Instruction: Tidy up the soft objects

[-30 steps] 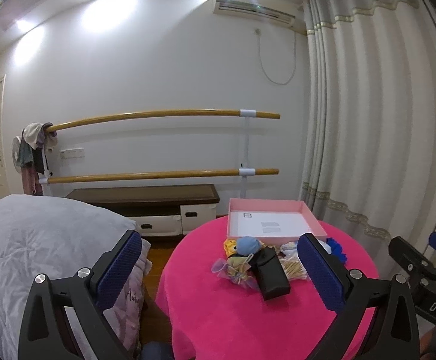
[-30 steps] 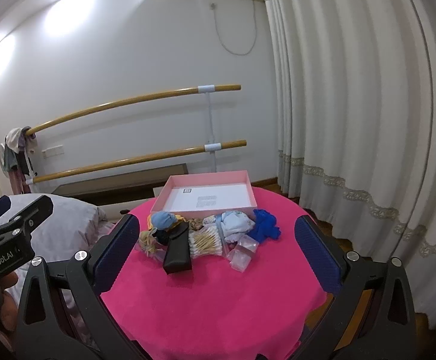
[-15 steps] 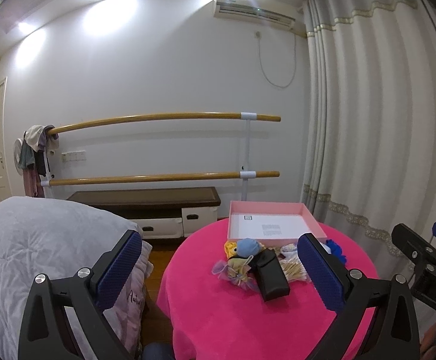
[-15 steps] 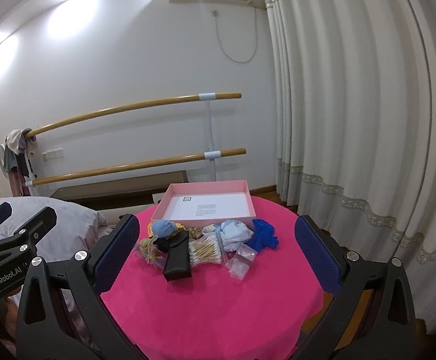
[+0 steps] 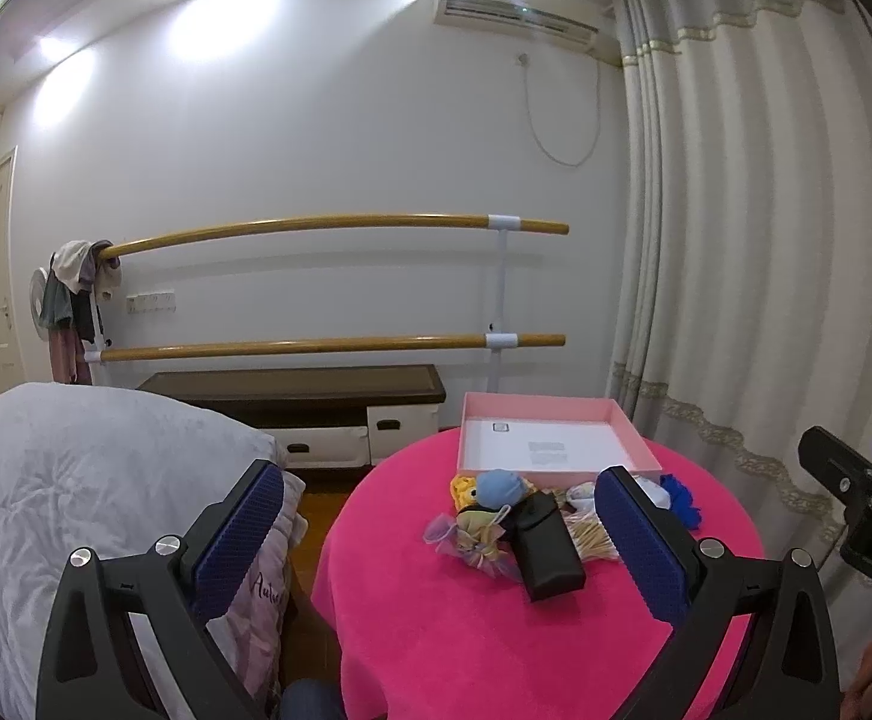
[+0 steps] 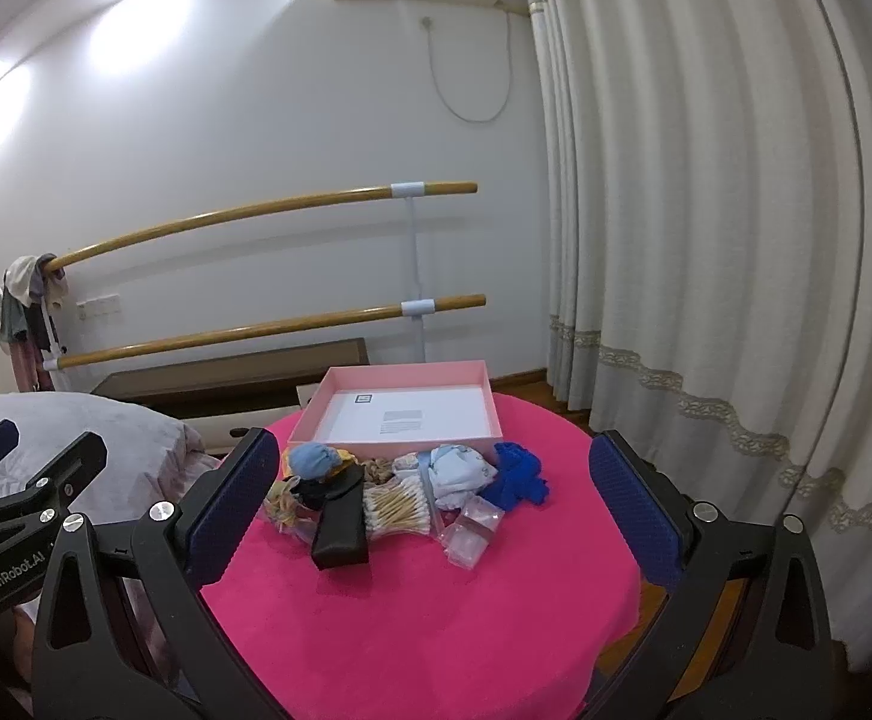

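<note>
A round table under a pink cloth (image 6: pixel 412 612) carries a pile of small things in front of an empty pink box (image 6: pixel 403 414). In the pile lie a light blue fabric ball (image 6: pixel 313 461), a blue cloth (image 6: pixel 520 474), a pale folded cloth (image 6: pixel 457 471), a bag of cotton swabs (image 6: pixel 394 504), a black case (image 6: pixel 340 525) and clear packets (image 6: pixel 472 531). My right gripper (image 6: pixel 436 516) is open, held well short of the pile. My left gripper (image 5: pixel 442 546) is also open, left of the table, with the black case (image 5: pixel 547 546) and blue ball (image 5: pixel 499 486) ahead of it.
A bed with a grey quilt (image 5: pixel 70 492) stands left of the table. Two wooden ballet bars (image 5: pixel 328 225) and a low dark bench (image 5: pixel 298 384) line the back wall. Long curtains (image 6: pixel 706 240) hang at the right. The other gripper (image 5: pixel 856 510) shows at the right edge.
Both views have tilted up a little, so the table sits lower in frame. Both grippers stay open and nothing on the table has moved.
</note>
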Motion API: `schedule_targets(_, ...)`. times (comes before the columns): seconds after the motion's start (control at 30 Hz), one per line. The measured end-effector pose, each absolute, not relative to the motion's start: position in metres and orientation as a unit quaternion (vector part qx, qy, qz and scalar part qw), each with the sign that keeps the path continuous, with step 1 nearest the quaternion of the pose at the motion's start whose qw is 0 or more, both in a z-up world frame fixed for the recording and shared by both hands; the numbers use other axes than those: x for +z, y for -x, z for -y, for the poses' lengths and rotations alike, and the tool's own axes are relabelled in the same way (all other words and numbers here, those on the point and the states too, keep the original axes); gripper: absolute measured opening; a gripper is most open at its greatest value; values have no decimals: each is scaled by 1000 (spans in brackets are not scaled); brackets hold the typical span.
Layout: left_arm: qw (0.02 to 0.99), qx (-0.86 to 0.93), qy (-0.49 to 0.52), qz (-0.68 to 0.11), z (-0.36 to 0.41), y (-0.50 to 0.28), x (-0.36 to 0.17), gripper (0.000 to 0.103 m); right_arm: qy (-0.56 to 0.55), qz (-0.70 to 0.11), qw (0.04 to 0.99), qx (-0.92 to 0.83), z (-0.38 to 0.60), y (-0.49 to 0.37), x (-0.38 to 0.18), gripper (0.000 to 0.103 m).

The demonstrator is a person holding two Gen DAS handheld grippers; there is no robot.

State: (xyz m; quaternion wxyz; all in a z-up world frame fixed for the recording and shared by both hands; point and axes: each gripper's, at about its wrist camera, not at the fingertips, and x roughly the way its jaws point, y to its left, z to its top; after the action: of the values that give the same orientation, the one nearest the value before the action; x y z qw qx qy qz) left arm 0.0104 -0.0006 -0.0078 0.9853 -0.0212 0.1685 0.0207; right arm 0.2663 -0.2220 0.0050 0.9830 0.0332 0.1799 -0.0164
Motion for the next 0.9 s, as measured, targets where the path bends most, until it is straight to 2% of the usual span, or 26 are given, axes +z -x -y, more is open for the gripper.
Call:
schedule_targets(0.4, 977, 20, 25, -213, 3, -53, -33, 103, -19, -218, 976, -11, 224, -304, -20, 103)
schedule_targets(0.9, 952, 26, 29, -305, 10, -136, -90, 103, -25, -318, 948, -6, 243, -370, -98, 103)
